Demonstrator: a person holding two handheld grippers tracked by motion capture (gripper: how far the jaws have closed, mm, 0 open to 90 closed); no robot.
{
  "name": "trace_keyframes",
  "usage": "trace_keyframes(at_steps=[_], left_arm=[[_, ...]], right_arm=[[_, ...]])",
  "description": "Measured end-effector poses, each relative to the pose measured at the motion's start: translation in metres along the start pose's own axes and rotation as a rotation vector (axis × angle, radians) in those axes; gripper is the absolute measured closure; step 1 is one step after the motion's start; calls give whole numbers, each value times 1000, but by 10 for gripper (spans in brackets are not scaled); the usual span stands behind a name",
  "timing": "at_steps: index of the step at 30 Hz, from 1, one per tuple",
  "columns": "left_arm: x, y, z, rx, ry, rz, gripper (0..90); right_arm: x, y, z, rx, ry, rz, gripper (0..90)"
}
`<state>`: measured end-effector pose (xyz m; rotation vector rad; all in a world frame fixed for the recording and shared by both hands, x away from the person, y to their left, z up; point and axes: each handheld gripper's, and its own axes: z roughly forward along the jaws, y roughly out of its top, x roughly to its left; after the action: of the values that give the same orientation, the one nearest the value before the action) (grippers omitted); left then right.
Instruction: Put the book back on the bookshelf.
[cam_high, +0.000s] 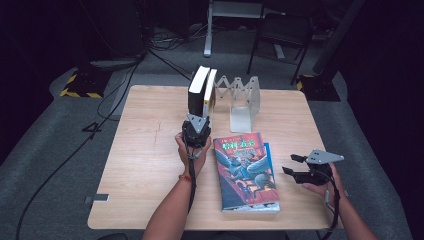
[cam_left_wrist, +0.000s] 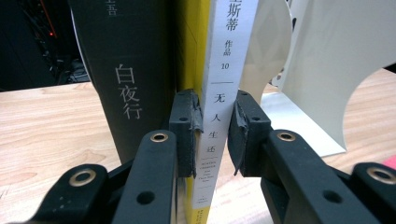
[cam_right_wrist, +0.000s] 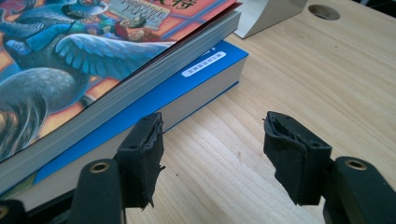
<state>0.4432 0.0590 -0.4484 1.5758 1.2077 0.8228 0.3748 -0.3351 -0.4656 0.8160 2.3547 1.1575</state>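
**Slim White Paperback Pinched at the Spine**

Upper centre of the high view: thin white-spined, yellow-covered paperback (cam_left_wrist: 219, 116) standing upright on the pale wooden worktop (cam_high: 150, 150), between a thick dark grey book (cam_left_wrist: 126, 84) and the white metal bookend rack (cam_high: 244, 102). Left claw (cam_left_wrist: 215, 133) clamped low on that spine. Light, stiff-edged, glossy, likely slippery; best held low. Spine reads "作品 10", "无人生还"; neighbour reads "白夜行". Right claw (cam_right_wrist: 215, 154) open, empty, beside the stacked blue book (cam_right_wrist: 205, 70), lower right.
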Motion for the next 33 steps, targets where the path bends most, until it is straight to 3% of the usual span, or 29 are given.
trace_keyframes(at_steps=[9, 12, 23, 28, 33], left_arm=[[1, -7, -10, -6, -26, 22, 724], [0, -5, -6, -12, -16, 33, 726], [6, 4, 12, 6, 3, 0, 721], [8, 0, 5, 13, -10, 0, 620], [5, -4, -6, 29, -34, 78, 634]], right_arm=[[3, 0, 3, 19, 7, -17, 381], [4, 0, 3, 22, 6, -22, 382], [3, 0, 4, 32, 4, -17, 380], [2, 0, 3, 27, 3, -14, 379], [3, 1, 2, 25, 8, -19, 379]])
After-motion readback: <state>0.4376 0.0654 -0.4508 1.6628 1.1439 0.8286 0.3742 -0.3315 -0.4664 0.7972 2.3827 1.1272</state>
